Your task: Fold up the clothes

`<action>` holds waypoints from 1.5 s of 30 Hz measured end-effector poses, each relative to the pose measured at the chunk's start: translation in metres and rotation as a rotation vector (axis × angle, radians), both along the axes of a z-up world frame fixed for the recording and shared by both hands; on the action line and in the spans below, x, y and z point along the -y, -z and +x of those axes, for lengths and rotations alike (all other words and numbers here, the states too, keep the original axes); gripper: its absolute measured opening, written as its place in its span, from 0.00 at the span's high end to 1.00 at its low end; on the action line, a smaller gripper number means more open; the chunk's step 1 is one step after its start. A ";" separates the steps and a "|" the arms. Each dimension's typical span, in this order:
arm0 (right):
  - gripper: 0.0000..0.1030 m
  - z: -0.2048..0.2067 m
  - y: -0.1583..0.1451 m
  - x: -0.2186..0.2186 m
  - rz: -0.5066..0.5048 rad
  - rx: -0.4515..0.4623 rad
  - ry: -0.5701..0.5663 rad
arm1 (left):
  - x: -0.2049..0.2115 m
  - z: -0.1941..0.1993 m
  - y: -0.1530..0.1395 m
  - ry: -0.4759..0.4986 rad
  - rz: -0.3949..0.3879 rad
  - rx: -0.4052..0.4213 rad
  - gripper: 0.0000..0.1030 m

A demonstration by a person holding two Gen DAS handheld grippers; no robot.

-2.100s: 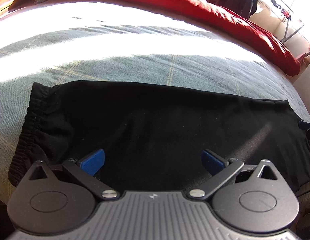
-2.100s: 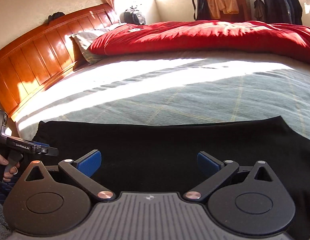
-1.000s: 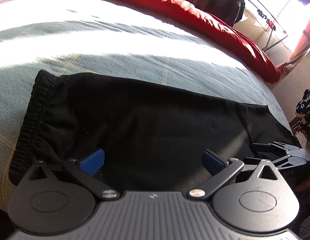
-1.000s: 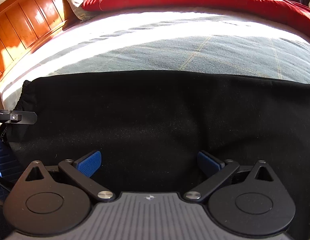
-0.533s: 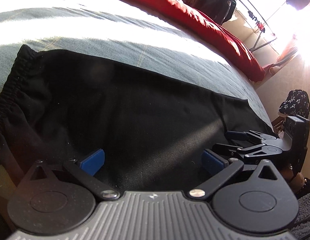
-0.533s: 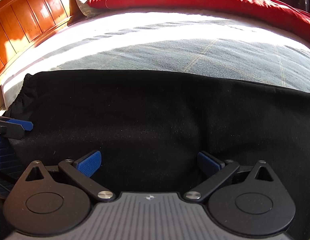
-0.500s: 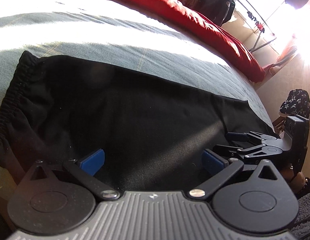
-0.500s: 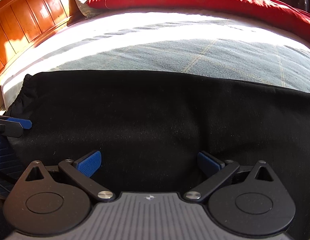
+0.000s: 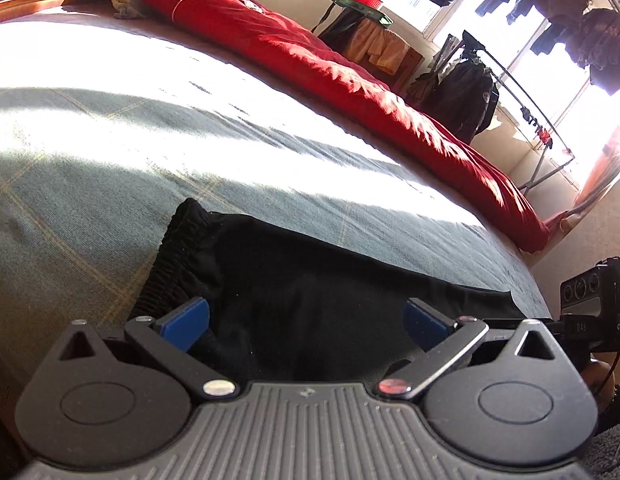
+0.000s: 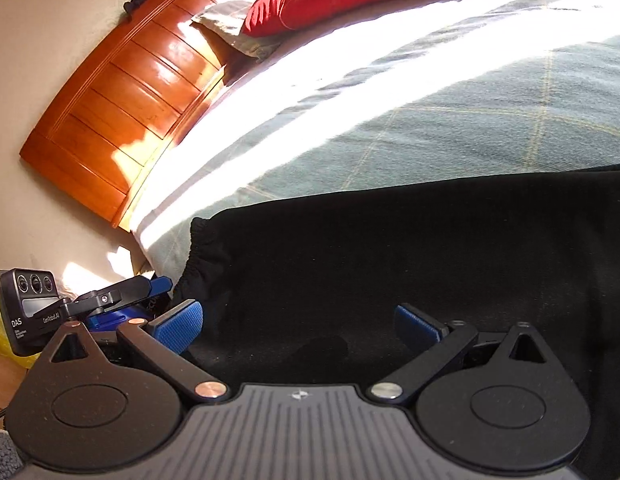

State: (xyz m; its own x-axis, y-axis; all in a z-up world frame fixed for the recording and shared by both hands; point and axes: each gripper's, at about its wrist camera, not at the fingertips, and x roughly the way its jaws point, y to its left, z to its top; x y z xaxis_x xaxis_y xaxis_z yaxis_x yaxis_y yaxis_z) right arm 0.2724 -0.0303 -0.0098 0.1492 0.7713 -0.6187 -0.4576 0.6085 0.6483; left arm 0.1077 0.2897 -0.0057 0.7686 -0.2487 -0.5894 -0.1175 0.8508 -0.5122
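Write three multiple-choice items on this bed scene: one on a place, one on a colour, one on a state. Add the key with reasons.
1. Where do the black trousers lie?
A. On the grey-green bed cover
B. On the floor
C. On the clothes rail

2. What colour is the duvet along the far side of the bed?
A. Blue
B. Red
C. White

3. How does the left hand-held gripper stand?
A. Shut on the waistband
B. Shut on nothing
C. Open, over the trousers

Key: 1 A, the dark cloth is spread flat on the checked cover. 2 B, the bunched duvet is bright red in both views. 3 C, its blue pads sit wide apart with only cloth between them.
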 end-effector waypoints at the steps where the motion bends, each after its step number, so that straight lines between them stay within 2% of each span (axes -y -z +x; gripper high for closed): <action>1: 0.00 0.002 0.000 -0.010 0.004 -0.016 -0.027 | -0.005 -0.004 0.001 -0.017 -0.018 0.005 0.00; 5: 0.00 0.000 0.004 -0.046 0.019 -0.091 -0.128 | -0.021 -0.014 0.005 -0.077 -0.057 0.014 0.00; 8: 0.00 -0.001 0.011 -0.064 0.039 -0.180 -0.166 | -0.032 -0.020 0.008 -0.118 -0.087 0.023 0.00; 12: 0.00 -0.004 0.020 -0.078 0.057 -0.306 -0.172 | -0.046 -0.025 0.013 -0.166 -0.123 0.038 0.00; 17: 0.00 -0.004 0.023 -0.085 0.097 -0.406 -0.147 | -0.057 -0.025 0.023 -0.185 -0.154 0.037 0.00; 21: 0.00 -0.004 0.020 -0.087 0.027 -0.401 -0.124 | -0.060 -0.025 0.027 -0.183 -0.153 0.034 0.00; 27: 0.00 -0.012 0.015 -0.077 -0.010 -0.448 -0.109 | -0.064 -0.024 0.034 -0.188 -0.155 0.029 0.00; 34: 0.00 -0.016 0.029 -0.070 -0.040 -0.531 -0.100 | -0.064 -0.014 0.040 -0.165 -0.166 0.029 0.00; 39: 0.00 -0.017 0.039 -0.070 -0.069 -0.541 -0.082 | -0.064 -0.014 0.043 -0.160 -0.165 0.017 0.00; 45: 0.00 -0.008 0.029 -0.065 -0.047 -0.487 -0.042 | -0.067 -0.019 0.043 -0.171 -0.164 0.022 0.00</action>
